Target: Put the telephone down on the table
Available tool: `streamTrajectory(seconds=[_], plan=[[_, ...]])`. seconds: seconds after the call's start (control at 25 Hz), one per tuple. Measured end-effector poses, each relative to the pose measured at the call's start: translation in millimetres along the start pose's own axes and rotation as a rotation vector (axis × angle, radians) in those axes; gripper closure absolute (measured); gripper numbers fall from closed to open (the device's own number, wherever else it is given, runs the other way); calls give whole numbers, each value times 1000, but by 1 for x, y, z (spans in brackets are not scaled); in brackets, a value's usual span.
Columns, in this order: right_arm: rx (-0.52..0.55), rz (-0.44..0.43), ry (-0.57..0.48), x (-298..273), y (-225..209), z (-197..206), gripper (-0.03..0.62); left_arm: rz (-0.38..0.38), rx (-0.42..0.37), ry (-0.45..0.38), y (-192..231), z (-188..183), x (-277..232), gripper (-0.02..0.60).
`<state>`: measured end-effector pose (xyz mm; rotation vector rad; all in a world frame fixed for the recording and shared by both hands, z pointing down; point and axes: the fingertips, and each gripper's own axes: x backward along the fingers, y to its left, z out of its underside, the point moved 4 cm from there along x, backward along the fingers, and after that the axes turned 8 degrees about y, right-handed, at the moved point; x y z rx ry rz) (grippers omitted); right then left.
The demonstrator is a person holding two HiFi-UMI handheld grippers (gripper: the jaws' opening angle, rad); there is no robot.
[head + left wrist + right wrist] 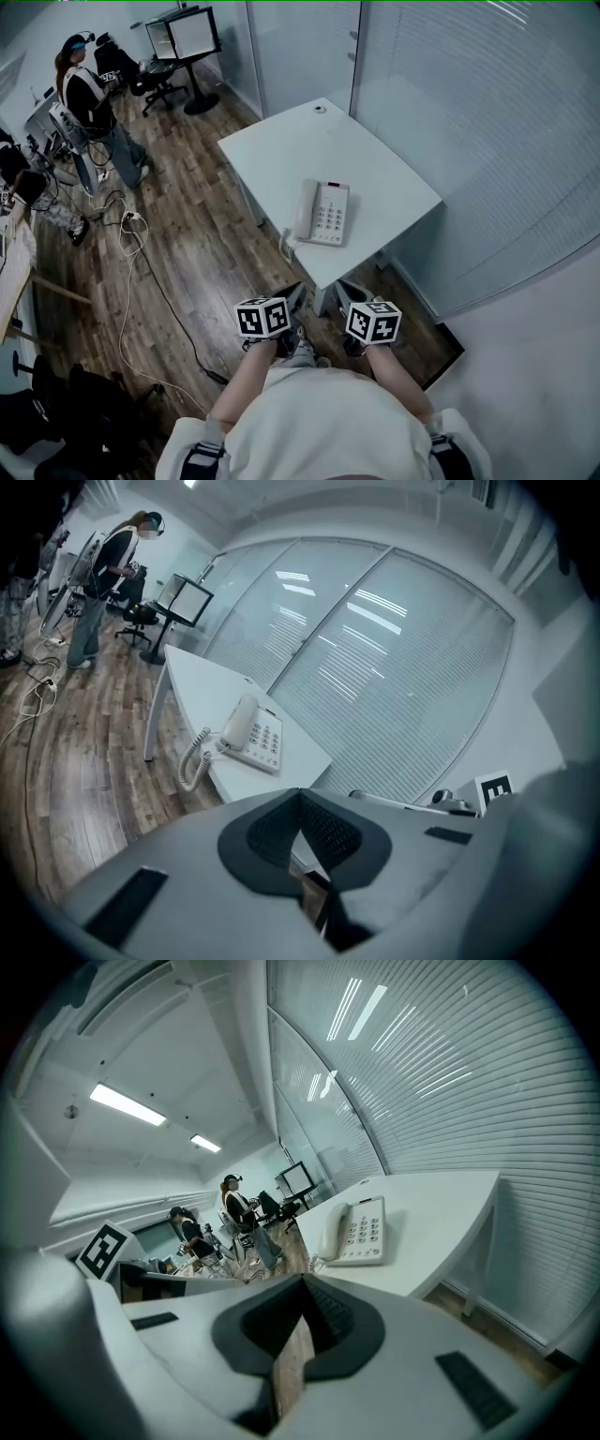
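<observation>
White telephone, handset cradled, flat on table

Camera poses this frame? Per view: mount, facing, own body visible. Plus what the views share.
Head view: on the person's head, looking steeply down at the table and telephone; own torso, forearms, left gripper and right gripper show, both shut.
Left gripper view: on the left gripper, looking along its closed jaws toward the table's near corner and telephone.
Right gripper view: on the right gripper, looking along its closed jaws toward the telephone.
Shared: all three show the telephone resting on the table.
</observation>
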<state>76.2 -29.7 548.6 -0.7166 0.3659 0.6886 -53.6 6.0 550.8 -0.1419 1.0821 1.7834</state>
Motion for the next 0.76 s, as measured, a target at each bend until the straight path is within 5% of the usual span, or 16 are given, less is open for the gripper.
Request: streamTrajectory(seconds=[0.76], plan=[[-14,-9,-1,-3,2,4,574,10,12,-2,5,4,2,561]])
